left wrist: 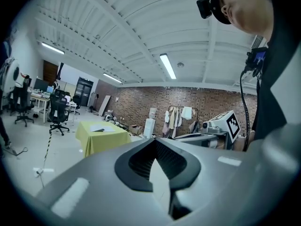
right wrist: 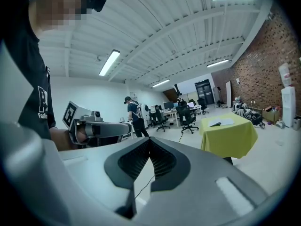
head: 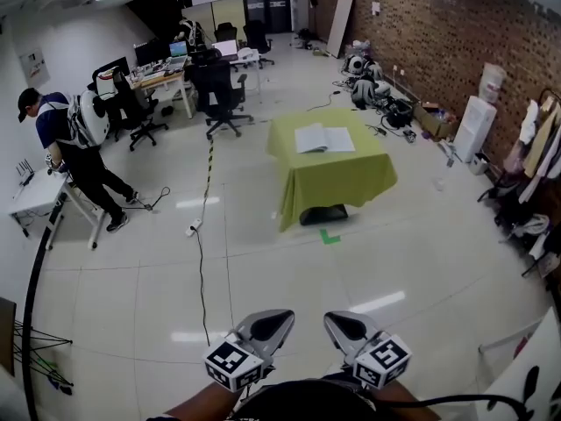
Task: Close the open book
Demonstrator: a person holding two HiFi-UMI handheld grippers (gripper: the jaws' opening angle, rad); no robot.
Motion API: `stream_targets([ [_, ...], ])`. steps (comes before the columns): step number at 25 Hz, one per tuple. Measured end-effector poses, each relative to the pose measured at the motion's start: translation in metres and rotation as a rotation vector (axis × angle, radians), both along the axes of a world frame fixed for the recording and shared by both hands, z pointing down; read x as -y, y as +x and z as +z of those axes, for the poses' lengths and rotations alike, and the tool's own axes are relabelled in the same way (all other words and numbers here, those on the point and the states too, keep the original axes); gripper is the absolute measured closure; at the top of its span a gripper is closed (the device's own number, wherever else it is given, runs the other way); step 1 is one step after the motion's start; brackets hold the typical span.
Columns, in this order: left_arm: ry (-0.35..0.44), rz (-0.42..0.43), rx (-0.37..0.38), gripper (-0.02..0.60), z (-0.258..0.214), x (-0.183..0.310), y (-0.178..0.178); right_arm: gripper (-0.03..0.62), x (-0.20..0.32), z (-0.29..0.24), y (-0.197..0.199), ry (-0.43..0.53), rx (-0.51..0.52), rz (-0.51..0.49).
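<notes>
The book (head: 324, 139) is laid open on the table (head: 333, 182). The left gripper (head: 273, 321) and right gripper (head: 344, 323) are held well apart from the table, jaws closed on nothing.

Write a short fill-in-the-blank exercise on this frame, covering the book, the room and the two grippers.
1. The book lies ___ on the table.
2. The wall along the right of the head view is built of ___.
3. The left gripper and the right gripper each have their jaws ___, with nothing between them.

Missing words: open; brick; shut
</notes>
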State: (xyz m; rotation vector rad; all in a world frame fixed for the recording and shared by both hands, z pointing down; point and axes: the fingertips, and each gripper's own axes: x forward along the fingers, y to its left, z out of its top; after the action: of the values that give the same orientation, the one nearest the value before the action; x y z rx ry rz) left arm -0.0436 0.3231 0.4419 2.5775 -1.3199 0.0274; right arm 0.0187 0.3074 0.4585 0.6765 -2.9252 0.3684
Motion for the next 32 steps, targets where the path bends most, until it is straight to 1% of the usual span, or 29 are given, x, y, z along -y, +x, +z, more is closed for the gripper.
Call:
stream_targets([
  [3, -0.003, -0.008, 0.003, 0.574, -0.003, 0.013, 0.014, 0.586, 0.013, 0.001, 0.015, -0.025, 0.007, -0.001],
  [7, -0.006, -0.012, 0.003, 0.574, -0.004, 0.031, 0.034, 0.586, 0.027, -0.003, 0.039, -0.014, 0.007, 0.004],
  [11, -0.014, -0.001, -0.004, 0.574, -0.003, 0.045, 0.067, 0.586, 0.041, -0.001, 0.071, -0.033, 0.009, 0.019],
  [14, -0.010, 0.000, 0.011, 0.574, -0.003, 0.053, 0.084, 0.586, 0.050, -0.001, 0.089, -0.028, 0.019, 0.019],
  [19, -0.013, -0.004, 0.012, 0.574, -0.002, 0.072, 0.119, 0.586, 0.070, -0.001, 0.123, -0.028, 0.030, 0.016],
  [25, -0.030, 0.010, 0.017, 0.574, 0.004, 0.081, 0.155, 0.586, 0.083, 0.007, 0.155, -0.049, 0.036, 0.024],
  [28, -0.032, 0.014, 0.035, 0.574, 0.003, 0.087, 0.162, 0.586, 0.089, 0.007, 0.166, -0.065, 0.055, 0.033],
  [32, -0.023, -0.003, 0.037, 0.574, -0.002, 0.096, 0.165, 0.586, 0.097, 0.006, 0.172, -0.060, 0.063, 0.032],
])
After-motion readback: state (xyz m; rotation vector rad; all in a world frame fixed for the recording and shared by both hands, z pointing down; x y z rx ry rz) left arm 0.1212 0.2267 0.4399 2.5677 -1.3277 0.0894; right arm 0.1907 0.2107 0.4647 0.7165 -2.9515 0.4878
